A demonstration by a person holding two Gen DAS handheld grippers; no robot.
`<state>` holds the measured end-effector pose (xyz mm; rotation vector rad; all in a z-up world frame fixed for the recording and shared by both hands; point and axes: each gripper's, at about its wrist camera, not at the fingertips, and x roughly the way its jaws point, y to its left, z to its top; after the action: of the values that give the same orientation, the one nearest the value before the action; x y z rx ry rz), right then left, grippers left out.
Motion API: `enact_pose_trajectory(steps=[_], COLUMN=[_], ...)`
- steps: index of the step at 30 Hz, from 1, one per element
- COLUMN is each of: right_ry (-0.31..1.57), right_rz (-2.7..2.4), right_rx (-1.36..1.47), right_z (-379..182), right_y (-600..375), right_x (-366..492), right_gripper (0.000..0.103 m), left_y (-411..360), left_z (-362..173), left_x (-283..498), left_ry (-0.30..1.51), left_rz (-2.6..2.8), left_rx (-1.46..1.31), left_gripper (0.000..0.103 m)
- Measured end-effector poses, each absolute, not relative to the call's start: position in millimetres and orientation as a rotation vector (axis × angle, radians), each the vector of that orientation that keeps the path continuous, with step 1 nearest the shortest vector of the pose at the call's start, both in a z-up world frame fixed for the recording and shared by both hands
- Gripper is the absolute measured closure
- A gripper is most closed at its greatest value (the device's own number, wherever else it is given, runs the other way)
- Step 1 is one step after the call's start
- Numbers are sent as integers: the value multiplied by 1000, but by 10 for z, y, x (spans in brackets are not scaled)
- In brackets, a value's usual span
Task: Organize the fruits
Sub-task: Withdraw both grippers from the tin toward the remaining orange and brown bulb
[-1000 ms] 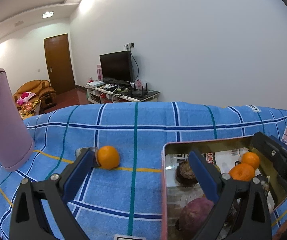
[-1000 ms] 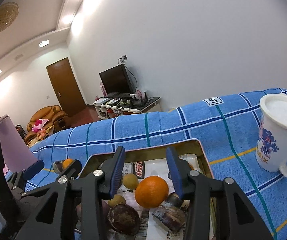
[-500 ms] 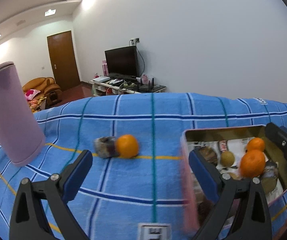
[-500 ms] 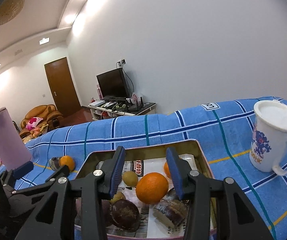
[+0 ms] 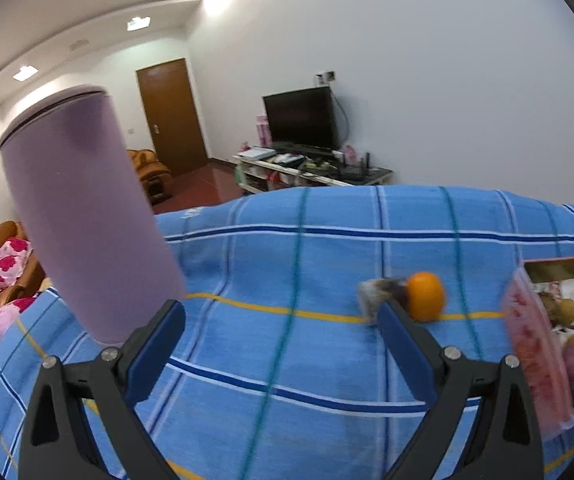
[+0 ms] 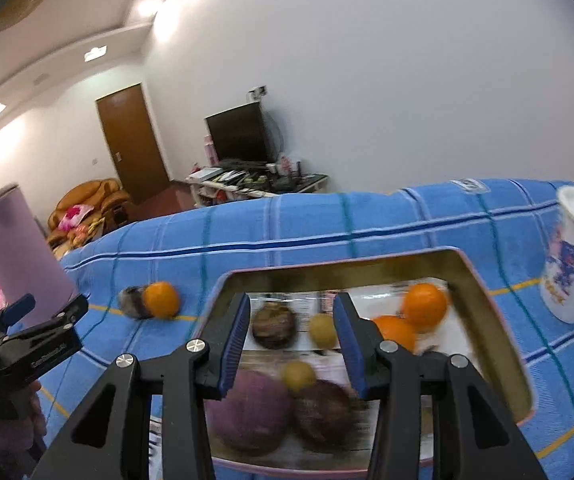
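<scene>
Since the earlier frame, the left gripper (image 5: 281,330) has swung toward the left, so the purple tumbler (image 5: 87,216) now stands just beyond its left jaw, while the loose orange (image 5: 425,296) and the dark fruit (image 5: 379,294) touching it lie beyond the right jaw on the blue checked worktop (image 5: 287,252). Its jaws are spread wide and hold nothing. Over the tin tray (image 6: 483,300) of fruits, the right gripper (image 6: 291,340) hangs with jaws narrow but empty. I think a careless sweep could knock the tall tumbler over, or push the orange so it rolls away.
</scene>
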<state>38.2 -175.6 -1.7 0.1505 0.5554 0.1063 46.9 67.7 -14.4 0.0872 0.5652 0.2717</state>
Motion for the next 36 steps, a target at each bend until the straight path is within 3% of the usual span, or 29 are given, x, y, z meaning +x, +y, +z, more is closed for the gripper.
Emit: enact_pose_trajectory(steps=[19,22,29,36], right_ry=[652,703,805,878], right_rz=[240,226,234,283], right_rx=[-41,-92,-176,-82], right_z=[-98,-173,-320,-378], right_y=[-499,-371,-185,-178], right_x=[895,1066,1307,1520], right_gripper=[58,64,65,65], left_y=[1244,1284,1327,1362], left_z=[-189,-210,-230,-217], left_x=[567,574,589,593], left_ry=[573,588,607,616], left_rz=[432,425,412,413], left_rx=[67,51,23,3], left_gripper=[4,4,4,4])
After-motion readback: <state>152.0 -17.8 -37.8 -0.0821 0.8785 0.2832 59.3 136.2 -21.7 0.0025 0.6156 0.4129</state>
